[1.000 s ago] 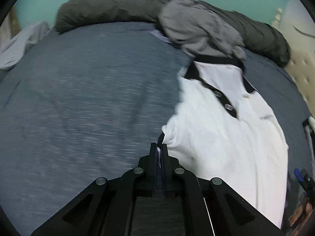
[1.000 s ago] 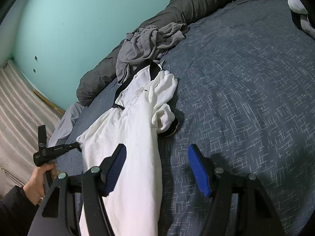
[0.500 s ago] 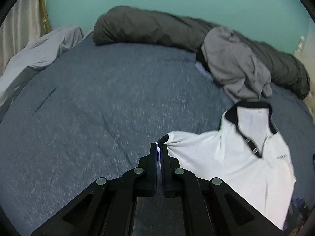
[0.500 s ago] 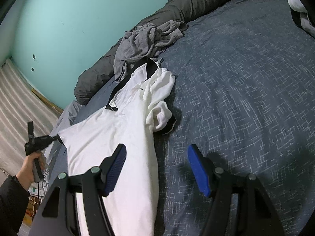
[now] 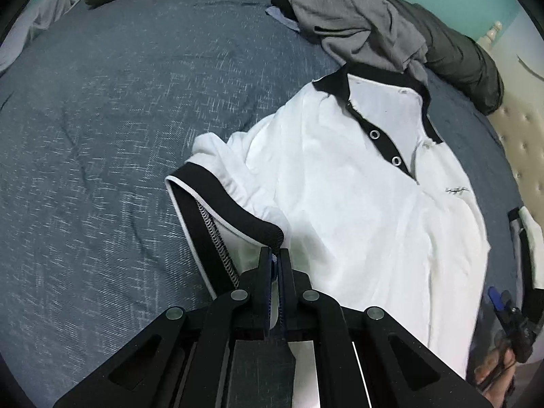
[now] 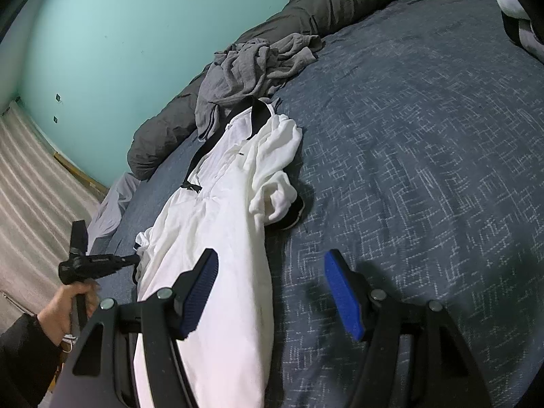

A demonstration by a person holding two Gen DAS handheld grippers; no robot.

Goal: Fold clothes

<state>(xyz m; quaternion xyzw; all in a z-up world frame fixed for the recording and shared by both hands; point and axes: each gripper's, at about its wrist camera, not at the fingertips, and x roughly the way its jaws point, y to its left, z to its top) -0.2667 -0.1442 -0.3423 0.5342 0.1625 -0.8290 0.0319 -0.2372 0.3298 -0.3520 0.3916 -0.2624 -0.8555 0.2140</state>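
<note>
The white polo shirt (image 5: 340, 204) lies limp on the bed (image 5: 102, 136) toward two o'clock; the left gripper (image 5: 276, 255) pinches its black sleeve cuff (image 5: 217, 197); the right gripper (image 6: 268, 292) hovers wide, empty; soft, light cloth, best grasped at hems.

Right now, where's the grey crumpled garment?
The grey crumpled garment lies at the far side of the bed, heaped against the dark rolled duvet, its near edge touching the black collar of the white polo shirt.
</note>
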